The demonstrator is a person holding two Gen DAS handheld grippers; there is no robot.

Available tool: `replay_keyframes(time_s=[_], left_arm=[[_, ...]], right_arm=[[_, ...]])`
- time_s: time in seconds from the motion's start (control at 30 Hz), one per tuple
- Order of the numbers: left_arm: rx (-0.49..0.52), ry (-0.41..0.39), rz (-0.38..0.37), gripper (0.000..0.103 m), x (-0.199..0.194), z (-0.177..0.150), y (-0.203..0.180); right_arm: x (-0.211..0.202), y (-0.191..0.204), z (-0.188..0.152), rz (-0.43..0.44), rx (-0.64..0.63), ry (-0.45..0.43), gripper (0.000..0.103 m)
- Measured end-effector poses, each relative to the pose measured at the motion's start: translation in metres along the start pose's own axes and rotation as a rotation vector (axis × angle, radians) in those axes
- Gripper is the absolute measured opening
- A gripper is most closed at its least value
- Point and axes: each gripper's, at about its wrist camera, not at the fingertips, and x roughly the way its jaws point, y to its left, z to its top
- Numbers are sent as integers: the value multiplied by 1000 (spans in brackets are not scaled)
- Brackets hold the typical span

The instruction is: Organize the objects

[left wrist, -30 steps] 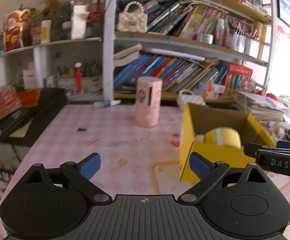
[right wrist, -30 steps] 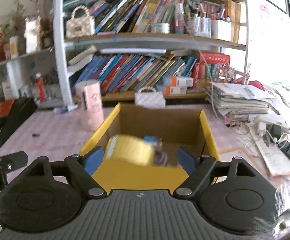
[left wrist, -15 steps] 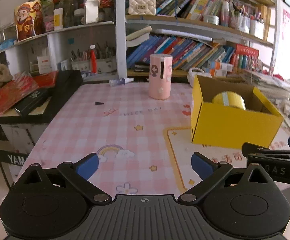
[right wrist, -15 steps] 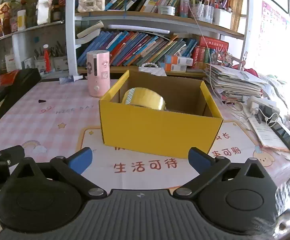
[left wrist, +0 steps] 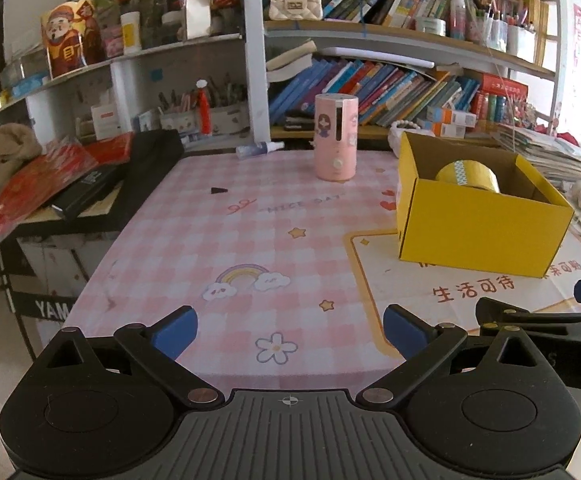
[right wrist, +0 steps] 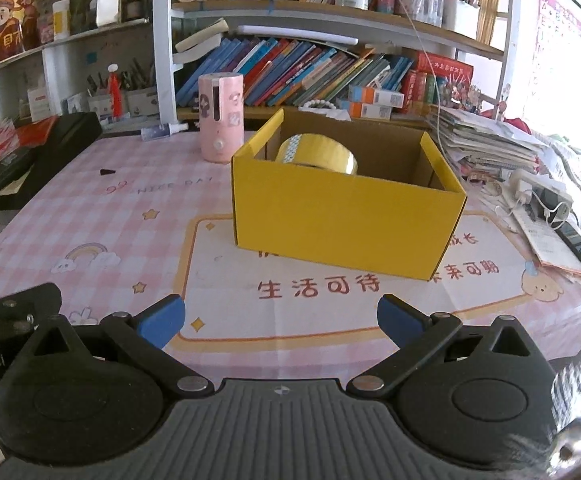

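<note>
Right wrist view shows your right claw with its blue pads spread wide and nothing between them, hanging over the near edge of the table. Your left claw is likewise spread wide and empty. Beyond the right claw stands the yellow box, and the roll of yellow tape sits inside it against the back left, so that piece of tidying looks done. A pink canister stands upright behind the box's left corner, and a small black cap lies on the cloth well to the left; whether those are yours to put away, you cannot tell from here. Compared with a second ago, the tape was at the box's front wall between your right pads; now it rests in the box, and both claws have pulled well back toward you.
</note>
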Motion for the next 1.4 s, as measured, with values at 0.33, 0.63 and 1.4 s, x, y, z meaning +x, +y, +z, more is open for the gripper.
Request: replay_keyframes(time_s=[0.33, 0.63, 1.4], left_arm=[[3, 15, 12, 101, -5, -5, 0], [0, 23, 5, 101, -9, -11, -3], [-8, 41, -3, 101, -10, -16, -2]], right_arm=[[-6, 1, -8, -11, 11, 14, 103], [-12, -2, -13, -19, 19, 21, 103], [-17, -5, -18, -43, 29, 29, 103]])
